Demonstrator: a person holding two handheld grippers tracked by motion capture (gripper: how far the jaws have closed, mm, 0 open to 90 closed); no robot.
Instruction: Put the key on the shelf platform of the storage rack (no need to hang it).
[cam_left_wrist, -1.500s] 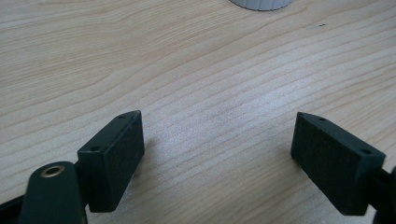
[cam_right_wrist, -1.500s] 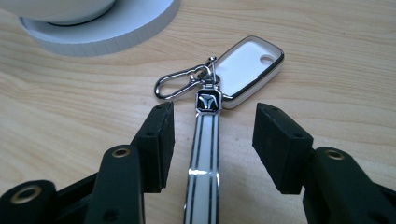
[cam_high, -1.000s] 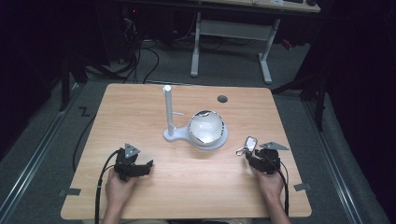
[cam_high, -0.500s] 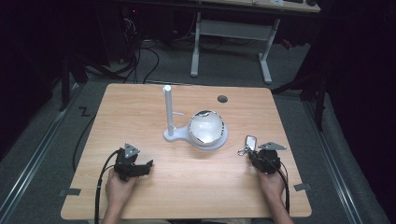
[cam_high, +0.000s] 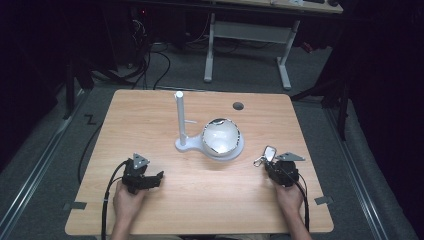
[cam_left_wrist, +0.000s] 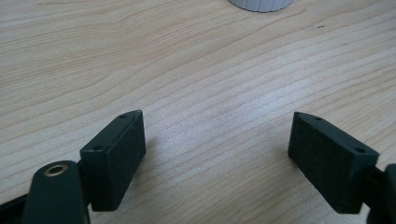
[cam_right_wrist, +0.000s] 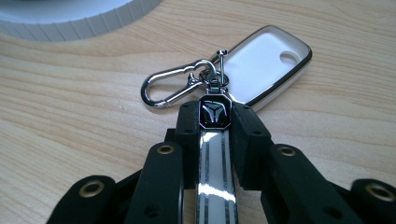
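Observation:
A keychain (cam_high: 266, 155) lies on the wooden table (cam_high: 145, 115) at the right, just in front of my right gripper (cam_high: 270, 165). In the right gripper view it has a white fob (cam_right_wrist: 264, 70), a silver clip (cam_right_wrist: 170, 86) and a glossy strap (cam_right_wrist: 214, 186) with a black badge. My right gripper (cam_right_wrist: 215, 114) is shut on that strap, its pads pressing both sides of the badge. My left gripper (cam_high: 156, 180) rests at the table's left front. Its jaws (cam_left_wrist: 217, 126) stand wide open over bare wood with nothing between them.
A white stand with an upright post (cam_high: 179, 117) and a round shiny dish (cam_high: 221, 136) sits mid-table between the grippers; its ribbed rim (cam_right_wrist: 70, 16) lies close behind the keychain. A dark cable hole (cam_high: 238, 106) is at the back. Desk legs and cables fill the floor beyond.
The right gripper's jaws have drawn together on the keychain strap. Both hands and the left gripper have stayed where they were.

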